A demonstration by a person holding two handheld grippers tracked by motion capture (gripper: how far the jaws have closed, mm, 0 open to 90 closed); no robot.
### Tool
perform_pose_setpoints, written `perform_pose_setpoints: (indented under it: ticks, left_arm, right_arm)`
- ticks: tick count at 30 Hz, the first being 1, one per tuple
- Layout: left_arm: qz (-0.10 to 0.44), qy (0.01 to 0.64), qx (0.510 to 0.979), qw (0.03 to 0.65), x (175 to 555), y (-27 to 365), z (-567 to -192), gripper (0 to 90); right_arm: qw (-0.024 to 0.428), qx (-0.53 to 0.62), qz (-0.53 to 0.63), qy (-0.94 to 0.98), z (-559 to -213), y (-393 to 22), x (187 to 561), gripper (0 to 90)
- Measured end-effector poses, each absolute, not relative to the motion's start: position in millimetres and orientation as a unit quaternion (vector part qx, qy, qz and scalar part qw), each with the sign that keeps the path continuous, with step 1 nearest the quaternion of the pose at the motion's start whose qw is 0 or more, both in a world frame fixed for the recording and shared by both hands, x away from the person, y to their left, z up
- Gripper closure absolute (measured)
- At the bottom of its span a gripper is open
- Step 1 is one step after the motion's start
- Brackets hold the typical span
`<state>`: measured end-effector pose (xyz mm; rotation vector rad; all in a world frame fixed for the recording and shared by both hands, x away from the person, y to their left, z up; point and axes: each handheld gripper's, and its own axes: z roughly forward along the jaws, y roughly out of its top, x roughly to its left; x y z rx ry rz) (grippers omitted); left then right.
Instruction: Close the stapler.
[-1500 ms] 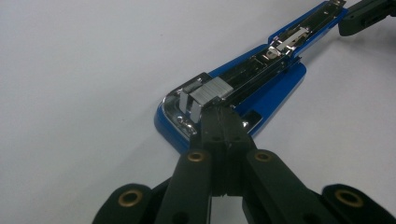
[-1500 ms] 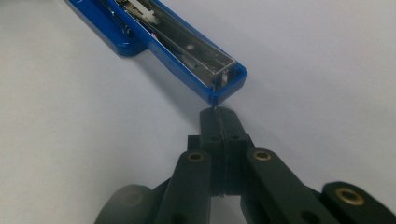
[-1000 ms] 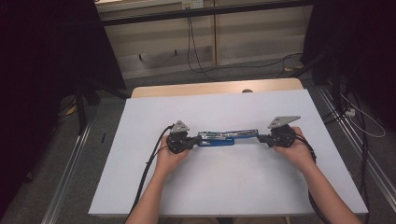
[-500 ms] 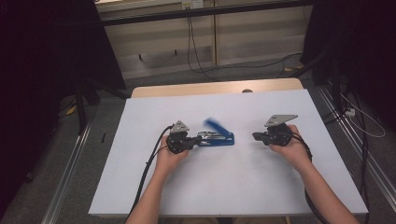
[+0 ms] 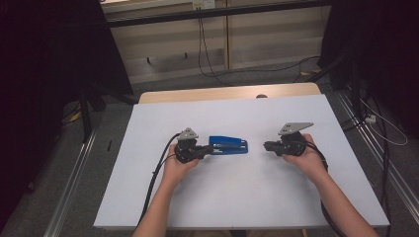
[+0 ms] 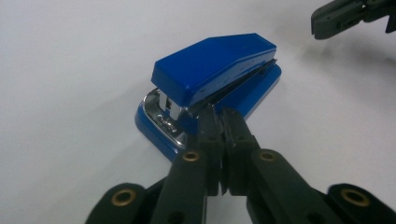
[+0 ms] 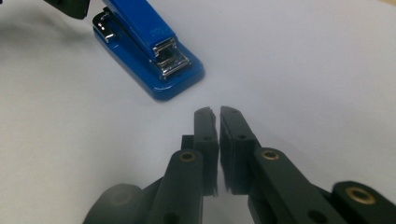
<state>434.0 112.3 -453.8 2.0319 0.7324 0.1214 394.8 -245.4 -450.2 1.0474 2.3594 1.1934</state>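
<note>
A blue stapler [image 5: 228, 145] [image 6: 215, 70] [image 7: 149, 51] lies closed on the white table top [image 5: 237, 197]. My left gripper [image 5: 210, 149] [image 6: 222, 114] has its tips right at the stapler's hinge end. Its jaws have just been opening a little and stand almost together with a thin slit, nothing seen between them. My right gripper [image 5: 267, 145] [image 7: 215, 112] hovers a short way right of the stapler's front end. Its jaws have also just been opening slightly and are nearly together and empty. It appears in the left gripper view too [image 6: 336, 16].
A strip of bare wooden table edge [image 5: 227, 93] runs along the back. Black cables [image 5: 207, 54] lie on the floor beyond, and metal rails [image 5: 74, 197] flank the table. White surface spreads in front of and behind the stapler.
The stapler was stretched out open between both grippers. Its top has swung back shut, and the right gripper has let go and drawn away to the right.
</note>
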Motion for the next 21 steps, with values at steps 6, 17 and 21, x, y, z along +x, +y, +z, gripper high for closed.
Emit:
perform_pose_setpoints:
  ticks: [6,17,21]
  left_arm:
    - [0.058,0.300,0.828,0.470,431.4,115.7,-449.2,70.9]
    - [0.067,0.309,0.822,0.473,422.2,124.2,-442.2,35.1]
    - [0.077,0.304,0.822,0.476,417.4,130.6,-437.8,29.9]
  right_arm:
    - [0.146,0.372,0.424,0.813,-449.7,-244.5,391.4,71.2]
    - [0.145,0.396,0.438,0.793,-447.6,-251.9,374.7,37.8]
    - [0.147,0.400,0.446,0.787,-444.5,-255.8,364.5,33.1]
